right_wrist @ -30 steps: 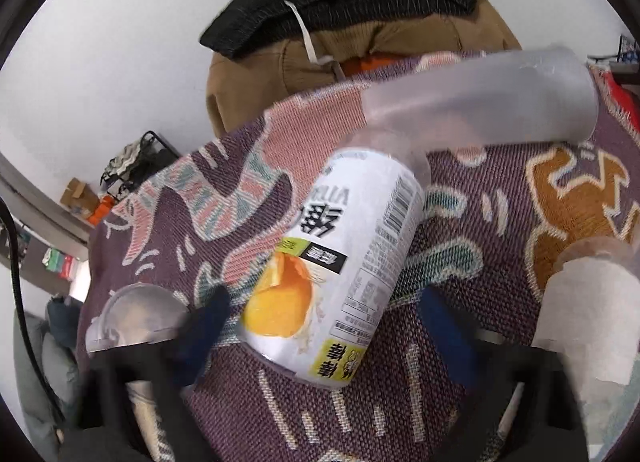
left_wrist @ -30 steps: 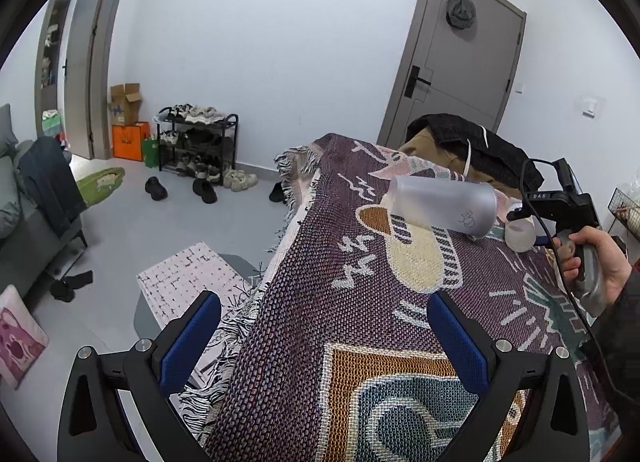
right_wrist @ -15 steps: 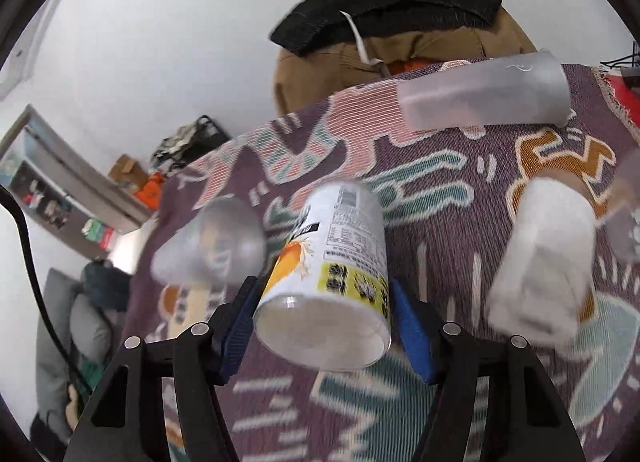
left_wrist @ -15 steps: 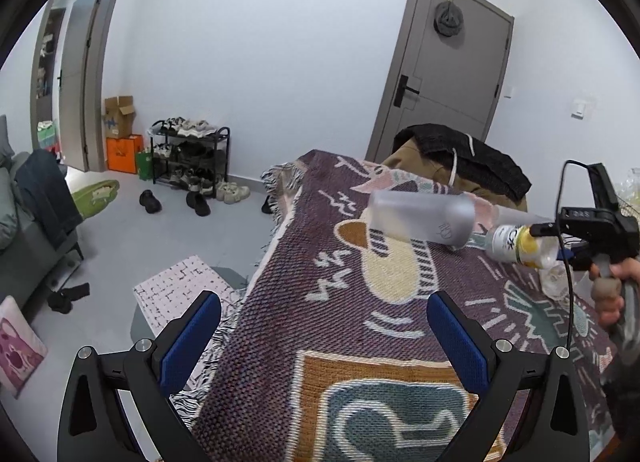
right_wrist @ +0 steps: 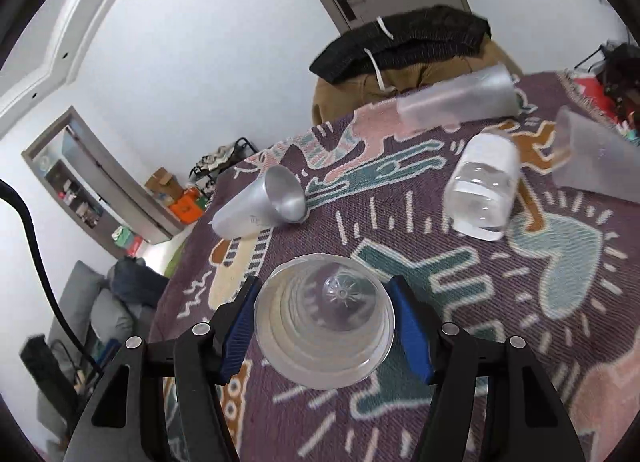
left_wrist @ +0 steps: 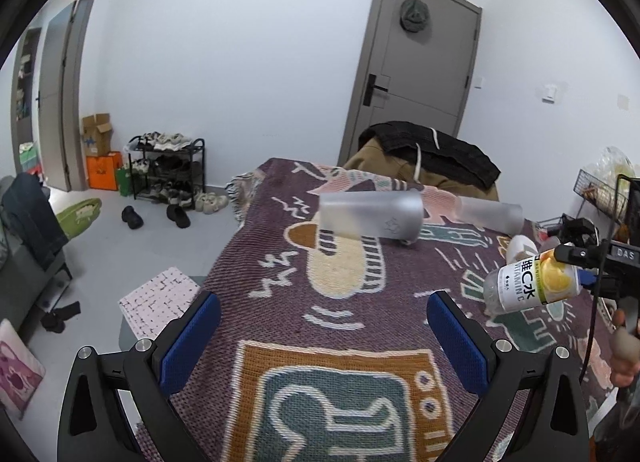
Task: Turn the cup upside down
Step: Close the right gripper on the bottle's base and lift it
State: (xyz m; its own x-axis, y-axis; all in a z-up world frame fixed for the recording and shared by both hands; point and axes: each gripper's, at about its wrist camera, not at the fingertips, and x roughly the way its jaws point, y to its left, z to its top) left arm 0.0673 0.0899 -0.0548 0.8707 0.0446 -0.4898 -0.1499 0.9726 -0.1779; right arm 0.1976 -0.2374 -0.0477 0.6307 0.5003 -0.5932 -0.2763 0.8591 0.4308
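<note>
Since a second ago the right gripper (right_wrist: 325, 324) has swung the labelled clear cup (right_wrist: 325, 320) from lying sideways across the view to pointing straight away from its camera, so the right wrist view now looks into the wide open end and sees the moulded base at the far end; nothing shows inside it. Both blue fingers (right_wrist: 239, 325) press against its sides, gripping it. From the left wrist view this cup (left_wrist: 532, 286), with its orange-fruit label, hangs tilted above the patterned blanket (left_wrist: 320, 302) covering the bench, at the right edge beside the person's hand (left_wrist: 624, 346). The left gripper (left_wrist: 324, 334) hovers over the near part of the blanket with its fingers spread wide and nothing between them. A frosted grey cup (right_wrist: 262, 202) lies on its side, its mouth turned toward the right camera and visibly hollow. A long frosted tumbler (right_wrist: 456, 100) lies on its side near the far edge, by a pile of dark and brown clothing (right_wrist: 404, 46). Another clear cup with a white band (right_wrist: 482, 186) lies tipped over between them, and a further frosted cup (right_wrist: 592, 158) lies at the right. Whether these last ones hold anything cannot be told.
</note>
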